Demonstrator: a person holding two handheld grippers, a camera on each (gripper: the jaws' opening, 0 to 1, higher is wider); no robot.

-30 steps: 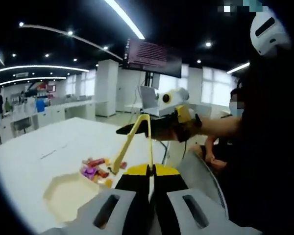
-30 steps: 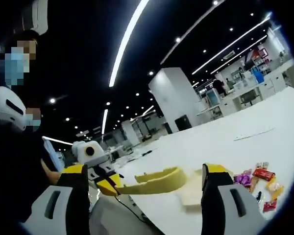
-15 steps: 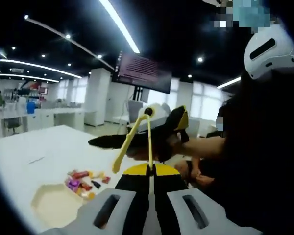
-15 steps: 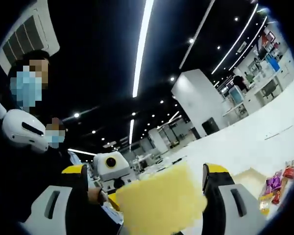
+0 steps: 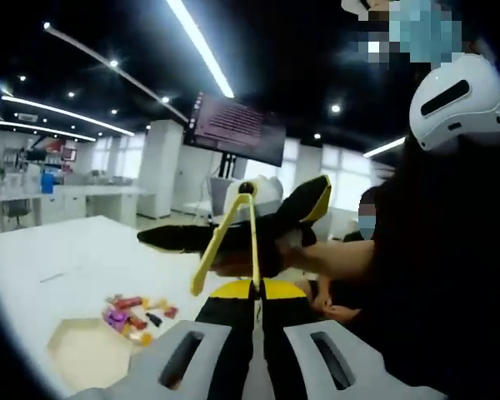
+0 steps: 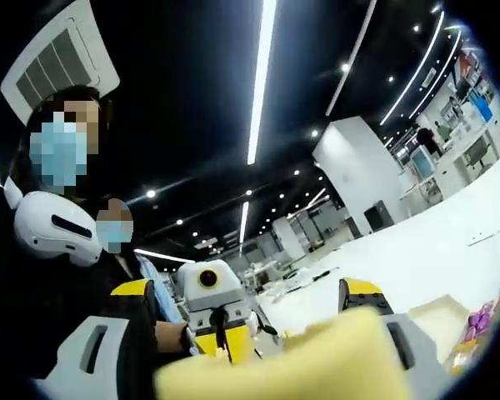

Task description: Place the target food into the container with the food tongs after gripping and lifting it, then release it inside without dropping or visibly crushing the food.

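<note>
While the left gripper [image 5: 257,292] holds the yellow food tongs [image 5: 230,236] pinched between its closed jaws, the tongs rise from the yellow-tipped jaw ends and lean far and to the left, their two arms spread apart at the free ends. Just behind the tongs in the left gripper view, the right gripper [image 5: 258,229] comes in from the right, dark with a yellow edge, carried on a person's forearm [image 5: 337,257]. Down at the near left of that view, the pale hexagonal container [image 5: 90,357] sits on the white table [image 5: 58,258], and a small pile of wrapped food pieces [image 5: 133,310], pink, red and orange, lies on the table just beyond its far right edge, outside it.

Seen from the right gripper view, the right gripper's jaws stand wide apart with nothing between the tips, and the blurred yellow tongs [image 6: 317,367] cross very near the lens, low in the frame. Beyond them the left gripper [image 6: 221,337] faces the camera. At the far right, part of the container [image 6: 437,312] shows on the table [image 6: 450,258], with the wrapped food [image 6: 479,321] beside it.
</note>
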